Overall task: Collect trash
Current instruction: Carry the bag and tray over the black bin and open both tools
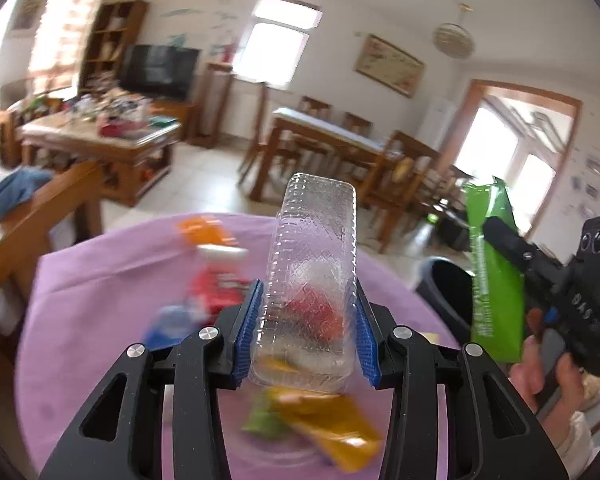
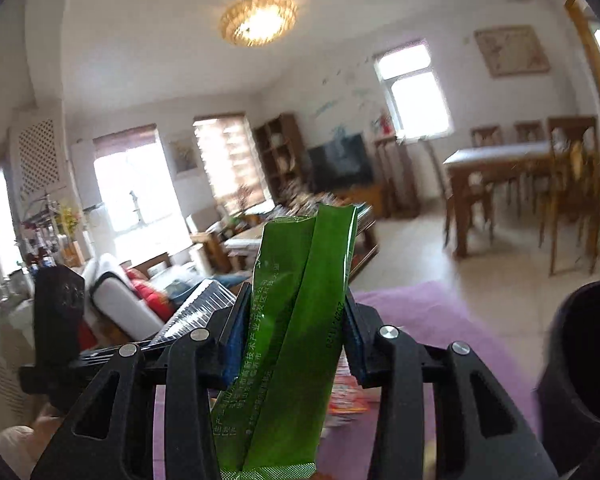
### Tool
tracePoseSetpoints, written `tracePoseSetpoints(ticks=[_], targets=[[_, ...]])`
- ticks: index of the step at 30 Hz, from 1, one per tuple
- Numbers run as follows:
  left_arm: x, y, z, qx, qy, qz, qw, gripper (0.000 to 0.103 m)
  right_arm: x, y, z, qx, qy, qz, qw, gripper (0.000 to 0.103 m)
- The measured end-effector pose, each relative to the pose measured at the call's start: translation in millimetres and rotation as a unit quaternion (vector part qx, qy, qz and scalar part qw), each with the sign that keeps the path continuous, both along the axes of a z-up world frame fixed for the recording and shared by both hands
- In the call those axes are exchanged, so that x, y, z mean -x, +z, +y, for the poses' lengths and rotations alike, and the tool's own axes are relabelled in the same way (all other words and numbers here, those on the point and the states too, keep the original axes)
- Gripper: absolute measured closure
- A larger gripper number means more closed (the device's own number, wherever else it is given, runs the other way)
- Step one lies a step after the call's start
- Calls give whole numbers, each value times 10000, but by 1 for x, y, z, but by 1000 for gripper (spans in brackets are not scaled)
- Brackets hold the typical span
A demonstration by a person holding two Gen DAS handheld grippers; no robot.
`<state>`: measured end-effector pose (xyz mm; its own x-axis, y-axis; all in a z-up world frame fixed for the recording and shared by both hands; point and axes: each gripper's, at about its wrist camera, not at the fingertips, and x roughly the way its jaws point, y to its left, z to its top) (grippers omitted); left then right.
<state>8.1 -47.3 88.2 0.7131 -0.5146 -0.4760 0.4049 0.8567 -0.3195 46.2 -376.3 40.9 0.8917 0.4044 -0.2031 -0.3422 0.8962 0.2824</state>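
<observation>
We see the wrappers at centre of the left wrist view only as motion-blurred colours. The black bin is cut by the right edge, the green wrapper by the bottom.

A: Home living room — TV sitting upper left, wooden bookshelf beside it.
B: Agreed. Dining table with chairs showing center, ceiling lamp glowing at top.
</observation>
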Motion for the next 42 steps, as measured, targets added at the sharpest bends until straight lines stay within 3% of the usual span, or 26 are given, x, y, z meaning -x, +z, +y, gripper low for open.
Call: tracePoseSetpoints(ticks=[7, 12, 17, 25, 31, 37, 38, 39, 41, 42], targets=[[8, 4, -100, 36, -744, -91, 9972, 61, 17, 6, -94, -316, -1230, -356, 9913, 63], [3, -7, -164, 8, -1177, -56, 9930, 61, 23, 3, -170, -632, -2286, -538, 9700, 62], [-19, -22, -223, -11, -1515, 27, 9885, 60, 24, -18, -230, -788, -2961, -460, 9508, 62], [-52, -53, -316, -106, -1932, 267, 9807, 60, 11, -55, -298, -1078, -3263, 19, 9391, 62], [-94, -89, -382, -251, -2093, 681, 9751, 60, 11, -90, -318, -1334, -3200, 419, 9371, 61], [-125, -116, -411, -313, -2092, 962, 9726, 58, 11, -111, -319, -1501, -3112, 626, 9363, 59], [-128, -118, -414, -353, -2076, 944, 9730, 57, 7, -112, -323, -1501, -3085, 684, 9368, 54], [-130, -119, -416, -400, -2017, 904, 9744, 55, 5, -114, -324, -1524, -3044, 757, 9372, 36], [-128, -118, -414, -426, -1962, 882, 9757, 42, 7, -119, -325, -1728, -2950, 812, 9362, 12], [-132, -119, -413, -409, -1906, 866, 9770, 30, 11, -118, -322, -1800, -2927, 788, 9358, 12]])
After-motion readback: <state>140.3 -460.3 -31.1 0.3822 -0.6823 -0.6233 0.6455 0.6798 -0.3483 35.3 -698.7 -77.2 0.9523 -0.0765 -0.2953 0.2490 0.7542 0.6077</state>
